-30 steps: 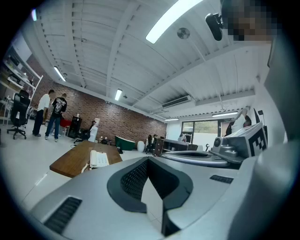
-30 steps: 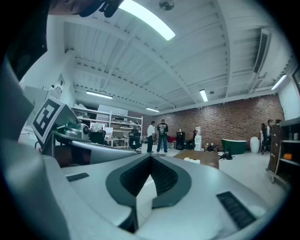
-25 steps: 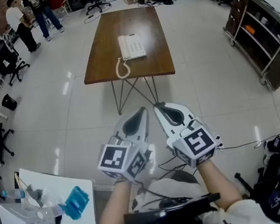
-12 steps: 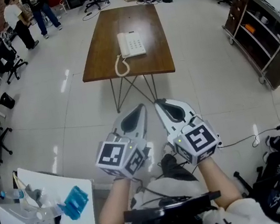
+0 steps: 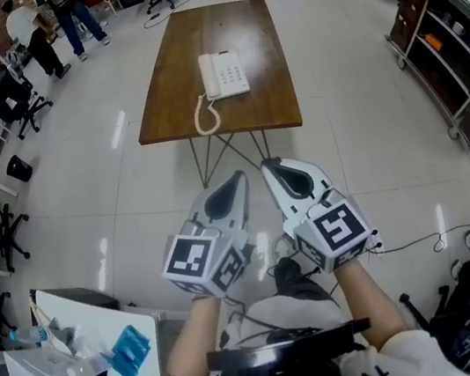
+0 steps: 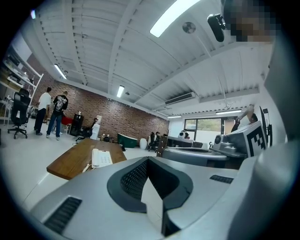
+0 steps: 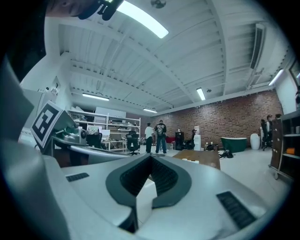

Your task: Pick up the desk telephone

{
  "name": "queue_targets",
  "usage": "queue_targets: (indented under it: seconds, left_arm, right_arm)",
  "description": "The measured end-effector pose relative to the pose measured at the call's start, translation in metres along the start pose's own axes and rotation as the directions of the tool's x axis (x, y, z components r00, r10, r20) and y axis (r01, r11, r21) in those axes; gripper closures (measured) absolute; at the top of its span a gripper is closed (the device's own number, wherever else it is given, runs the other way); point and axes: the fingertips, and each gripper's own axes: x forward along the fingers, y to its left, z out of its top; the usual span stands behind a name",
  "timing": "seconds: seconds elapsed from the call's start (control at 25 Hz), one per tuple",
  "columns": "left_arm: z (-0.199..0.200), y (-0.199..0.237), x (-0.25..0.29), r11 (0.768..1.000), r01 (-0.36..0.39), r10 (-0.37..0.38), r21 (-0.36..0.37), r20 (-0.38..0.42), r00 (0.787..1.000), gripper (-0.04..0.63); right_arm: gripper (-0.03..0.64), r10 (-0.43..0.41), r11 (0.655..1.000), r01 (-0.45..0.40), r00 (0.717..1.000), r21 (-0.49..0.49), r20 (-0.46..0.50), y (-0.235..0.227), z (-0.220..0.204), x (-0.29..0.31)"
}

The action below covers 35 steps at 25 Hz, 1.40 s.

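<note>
Wooden tabletop (image 5: pixel 235 31) carries the white desk telephone (image 5: pixel 223 75) (coiled cord at the near edge), well beyond the left hand-held gripper (image 5: pixel 237 179) and right hand-held gripper (image 5: pixel 269 168), both closed, empty.

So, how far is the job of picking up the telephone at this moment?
Done: nothing yet; the telephone lies on the table, untouched. In hand: the left gripper and right gripper are shut, empty, side by side over the floor, pointing toward the table but short of it. Left: reach the table, open a gripper, grasp the telephone and lift it.
</note>
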Motion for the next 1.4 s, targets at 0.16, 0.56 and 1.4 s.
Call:
queue_targets:
  seconds: [0.16,0.56,1.4]
  left_arm:
    - [0.002,0.017,0.035,1.0,-0.016,0.017,0.012,-0.011,1.0,0.595]
    - [0.01,0.049,0.111,0.998,-0.052,0.053,0.036,-0.031,0.998,0.595]
    - [0.019,0.105,0.179,0.99,-0.134,0.133,0.033,0.023,0.991,0.595]
  right_arm:
    - [0.615,0.012,1.0,-0.012,1.0,0.008,0.003,-0.029,0.002,0.025]
    - [0.615,0.036,0.999,-0.036,0.999,0.028,-0.003,-0.094,0.008,0.078]
    - [0.615,0.112,0.994,-0.112,0.994,0.009,-0.012,-0.152,0.016,0.15]
